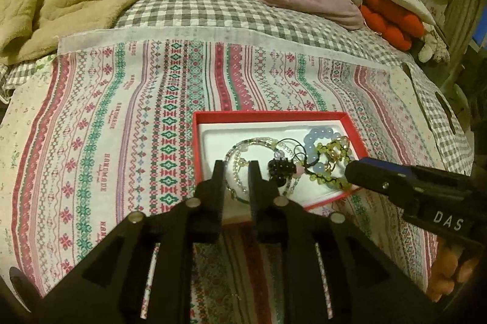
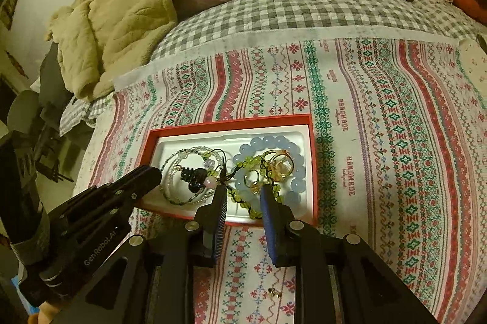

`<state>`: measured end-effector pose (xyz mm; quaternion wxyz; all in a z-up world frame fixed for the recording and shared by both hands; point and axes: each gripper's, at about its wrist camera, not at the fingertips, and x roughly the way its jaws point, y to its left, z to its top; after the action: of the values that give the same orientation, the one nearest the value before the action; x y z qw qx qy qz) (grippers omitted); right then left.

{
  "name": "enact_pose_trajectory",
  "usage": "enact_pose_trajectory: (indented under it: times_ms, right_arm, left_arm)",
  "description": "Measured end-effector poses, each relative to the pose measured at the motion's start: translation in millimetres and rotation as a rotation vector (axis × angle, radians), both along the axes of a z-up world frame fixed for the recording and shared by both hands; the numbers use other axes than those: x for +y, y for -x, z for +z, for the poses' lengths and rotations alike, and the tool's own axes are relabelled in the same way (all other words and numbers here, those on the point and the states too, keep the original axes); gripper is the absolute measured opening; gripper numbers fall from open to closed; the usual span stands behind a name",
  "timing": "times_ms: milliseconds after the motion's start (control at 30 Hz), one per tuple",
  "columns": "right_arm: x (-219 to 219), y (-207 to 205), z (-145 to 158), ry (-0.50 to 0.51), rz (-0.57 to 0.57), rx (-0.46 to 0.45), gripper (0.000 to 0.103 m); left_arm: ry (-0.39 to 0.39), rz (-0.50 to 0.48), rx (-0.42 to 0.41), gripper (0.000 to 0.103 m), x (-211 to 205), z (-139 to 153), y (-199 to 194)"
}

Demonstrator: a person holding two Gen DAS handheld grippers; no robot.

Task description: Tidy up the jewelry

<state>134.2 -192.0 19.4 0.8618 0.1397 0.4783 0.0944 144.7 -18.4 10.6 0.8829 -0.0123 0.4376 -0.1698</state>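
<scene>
A shallow red cardboard box with a white liner (image 2: 313, 159) is seen on the patterned cloth-covered bed (image 2: 380, 141). Tangled beaded bracelets and gold rings (image 2: 268, 168) are held inside it. Left claw (image 1: 236, 172) and right claw (image 2: 243, 196) are poised, parted and empty, at the box's near edge.

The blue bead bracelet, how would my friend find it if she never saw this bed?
Look on the patterned cloth spread over the bed for the red box with a white tray inside. The blue bead bracelet lies in the tray's right half, as the right wrist camera shows it. It has the biggest beads there, round and pale blue, ringing gold rings and crossed by a green bead strand.
</scene>
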Motion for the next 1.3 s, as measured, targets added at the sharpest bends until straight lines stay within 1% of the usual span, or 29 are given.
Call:
enact_pose_trajectory:
  times_ms: [67, 200, 233, 267, 333, 367, 433, 467, 500, 533, 633, 767, 800, 900, 933, 1000, 1167, 1300]
  right_arm:
    - [-1, 5, 5, 0.001, 0.004, -0.007, 0.025]
    - [-1, 14, 14, 0.014, 0.013, -0.027, 0.029]
    - [-2, 17, 17, 0.018, 0.014, -0.031, 0.032]
    - [-3, 19, 18, 0.021, 0.014, -0.033, 0.038]
    - [-5, 25, 22, 0.025, 0.010, -0.039, 0.050]
    - [-6, 29, 24, 0.028, 0.007, -0.048, 0.051]
    - [-7, 34, 28, 0.034, 0.009, -0.055, 0.052]
    - [-7, 36, 29, 0.036, 0.009, -0.057, 0.054]
    - [-8, 39, 31, 0.040, 0.008, -0.060, 0.055]
    - [-9, 42, 32, 0.046, 0.007, -0.063, 0.058]
    - [-10, 50, 36, 0.072, 0.004, -0.069, 0.064]
    - [-12, 64, 36, 0.111, 0.008, -0.070, 0.071]
    - [-13, 66, 35, 0.118, 0.008, -0.070, 0.072]
    - [-15, 75, 32, 0.145, 0.007, -0.065, 0.080]
    - [-16, 77, 31, 0.155, 0.008, -0.063, 0.082]
    - [-18, 83, 28, 0.181, 0.008, -0.061, 0.085]
    - [-18, 93, 14, 0.241, 0.012, -0.037, 0.085]
    - [-15, 103, -5, 0.278, 0.031, -0.006, 0.085]
  left_arm:
    - [-0.001, -0.004, -0.006, 0.019, 0, 4, 4]
    - [-0.002, -0.006, -0.013, 0.027, 1, 10, 12]
    - [-0.004, -0.007, -0.012, 0.029, 1, 12, 14]
    - [-0.005, -0.008, -0.010, 0.030, 2, 13, 15]
    - [-0.009, -0.012, -0.009, 0.038, 3, 15, 19]
    - [-0.015, -0.013, -0.011, 0.041, 3, 16, 22]
    - [-0.030, -0.016, -0.017, 0.051, 4, 19, 27]
    - [-0.035, -0.018, -0.018, 0.053, 5, 19, 29]
    - [-0.047, -0.018, -0.018, 0.058, 6, 19, 31]
    - [-0.055, -0.015, -0.017, 0.060, 7, 19, 33]
    - [-0.076, -0.001, 0.006, 0.070, 14, 18, 39]
    - [-0.087, 0.020, 0.044, 0.079, 25, 14, 48]
    - [-0.094, 0.023, 0.044, 0.081, 27, 13, 50]
    - [-0.125, 0.028, 0.038, 0.089, 33, 11, 59]
    - [-0.136, 0.028, 0.037, 0.093, 35, 9, 62]
    - [-0.149, 0.024, 0.041, 0.098, 38, 5, 66]
    - [-0.173, 0.013, 0.069, 0.101, 43, -11, 78]
    - [-0.203, -0.008, 0.093, 0.102, 43, -28, 88]
